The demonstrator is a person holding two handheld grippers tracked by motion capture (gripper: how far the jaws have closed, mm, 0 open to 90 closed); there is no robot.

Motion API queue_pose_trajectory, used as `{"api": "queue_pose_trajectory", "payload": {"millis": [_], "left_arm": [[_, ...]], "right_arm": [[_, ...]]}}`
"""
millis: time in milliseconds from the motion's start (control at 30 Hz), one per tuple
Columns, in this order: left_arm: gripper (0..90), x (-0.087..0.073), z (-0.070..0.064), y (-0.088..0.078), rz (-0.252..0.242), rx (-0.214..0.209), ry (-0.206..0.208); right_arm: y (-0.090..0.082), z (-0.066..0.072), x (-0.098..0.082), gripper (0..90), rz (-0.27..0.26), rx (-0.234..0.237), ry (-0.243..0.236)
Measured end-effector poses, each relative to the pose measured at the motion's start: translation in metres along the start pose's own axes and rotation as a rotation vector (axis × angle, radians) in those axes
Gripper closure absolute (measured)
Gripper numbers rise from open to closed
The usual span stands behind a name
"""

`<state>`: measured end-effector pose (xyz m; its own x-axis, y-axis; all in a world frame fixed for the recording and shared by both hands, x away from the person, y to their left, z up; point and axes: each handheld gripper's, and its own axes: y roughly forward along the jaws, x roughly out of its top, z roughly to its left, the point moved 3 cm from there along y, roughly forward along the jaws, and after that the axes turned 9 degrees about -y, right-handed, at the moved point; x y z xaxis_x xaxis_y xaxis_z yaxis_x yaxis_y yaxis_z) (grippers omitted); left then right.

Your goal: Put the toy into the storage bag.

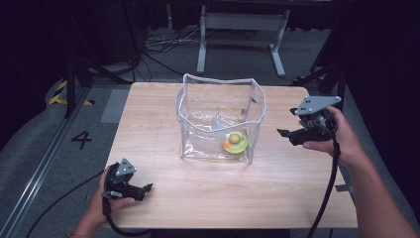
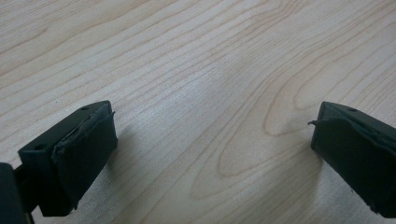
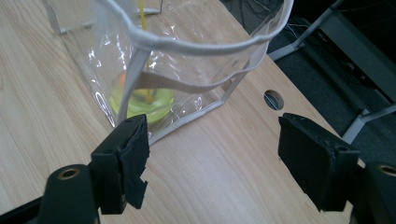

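A clear plastic bag [image 1: 220, 119] stands upright at the centre of the wooden counter [image 1: 208, 193], with a yellow-green toy [image 1: 236, 142] lying inside on its bottom. The left gripper [image 1: 146, 188], lower left, rests on the counter with jaws apart. The right gripper [image 1: 283, 133], at right, hovers beside the bag, jaws apart.

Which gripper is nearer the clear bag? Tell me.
Right. The right gripper hangs just off the clear bag's side, jaws open; the left gripper sits near the table's front edge, farther away.
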<state>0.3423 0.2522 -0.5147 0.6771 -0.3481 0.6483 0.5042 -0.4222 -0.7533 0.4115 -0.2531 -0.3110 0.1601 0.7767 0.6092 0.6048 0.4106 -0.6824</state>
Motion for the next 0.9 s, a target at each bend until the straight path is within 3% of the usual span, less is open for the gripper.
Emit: {"api": "queue_pose_trajectory", "payload": {"millis": [133, 667, 900], "left_arm": [[0.5, 0.000, 0.000, 0.000, -0.001, 0.001, 0.002], [0.5, 0.000, 0.000, 0.000, 0.003, 0.003, -0.001], [0.5, 0.000, 0.000, 0.000, 0.002, 0.003, -0.002]], "right_arm": [[0.005, 0.009, -0.014, 23.7, 0.024, 0.001, -0.019], [0.036, 0.046, -0.086, 22.9, 0.063, 0.046, 0.068], [0.044, 0.061, -0.118, 22.2, 0.085, 0.041, 0.089]]}}
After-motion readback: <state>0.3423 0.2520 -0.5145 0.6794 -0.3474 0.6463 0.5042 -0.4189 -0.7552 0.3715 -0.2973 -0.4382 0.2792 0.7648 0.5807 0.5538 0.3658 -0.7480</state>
